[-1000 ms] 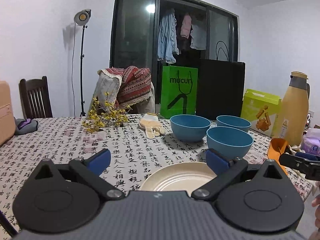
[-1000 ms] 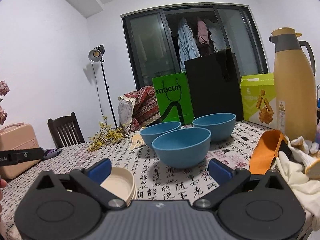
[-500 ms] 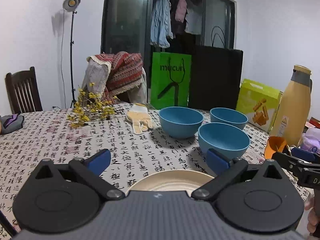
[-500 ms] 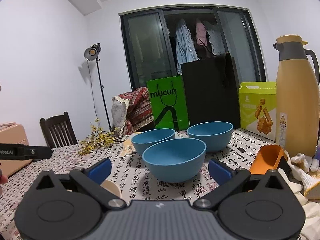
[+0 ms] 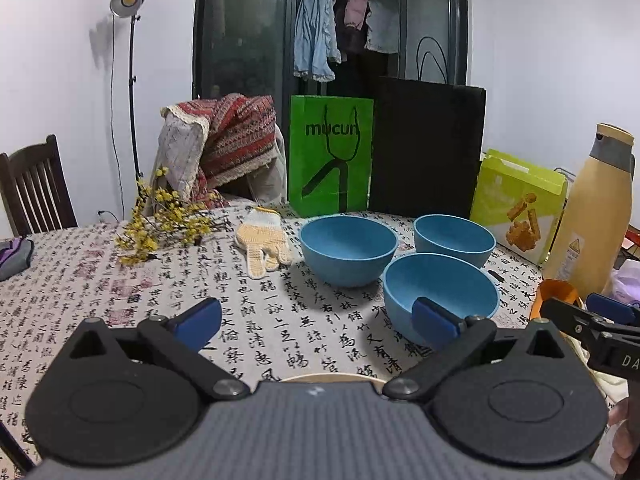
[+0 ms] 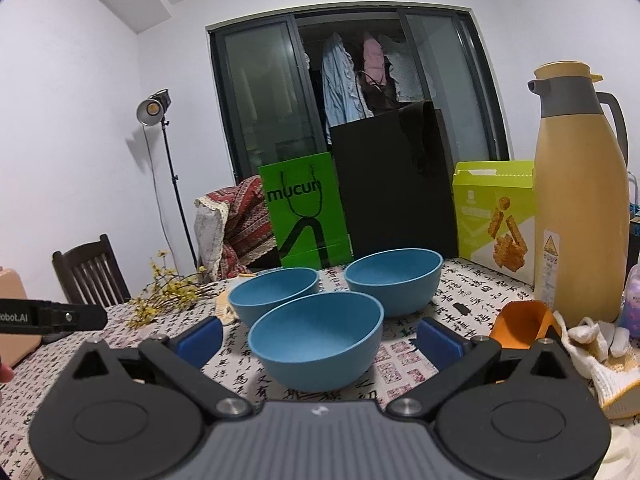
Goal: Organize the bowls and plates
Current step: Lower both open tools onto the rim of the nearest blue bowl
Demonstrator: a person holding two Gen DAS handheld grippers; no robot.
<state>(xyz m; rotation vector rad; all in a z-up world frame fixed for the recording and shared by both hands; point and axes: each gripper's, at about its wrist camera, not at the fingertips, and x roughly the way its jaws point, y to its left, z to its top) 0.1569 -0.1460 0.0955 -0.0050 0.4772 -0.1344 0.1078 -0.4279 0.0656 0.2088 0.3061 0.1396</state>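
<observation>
Three blue bowls stand close together on the patterned tablecloth: a near bowl (image 6: 316,344) (image 5: 440,292), a left bowl (image 6: 274,296) (image 5: 348,250) and a far right bowl (image 6: 394,284) (image 5: 454,238). My right gripper (image 6: 320,340) is open, and the near bowl sits centred just ahead of its blue fingertips. My left gripper (image 5: 316,320) is open over bare tablecloth, left of the near bowl. Only a thin edge of a cream plate (image 5: 332,378) shows below it, the remainder hidden by the gripper body. Each gripper appears at the other view's edge.
A tall tan thermos (image 6: 580,208), a lime box (image 6: 496,220), a green bag (image 6: 304,208) and a black bag (image 6: 396,184) line the table's far and right side. A glove (image 5: 264,240), yellow flowers (image 5: 168,224), an orange scoop (image 6: 520,320) and a white cloth (image 6: 600,356) lie around the bowls.
Both grippers have moved forward. The cream plate has slipped almost wholly under the left gripper's body. The near blue bowl now looms larger between the right gripper's fingers. Both stay open.
</observation>
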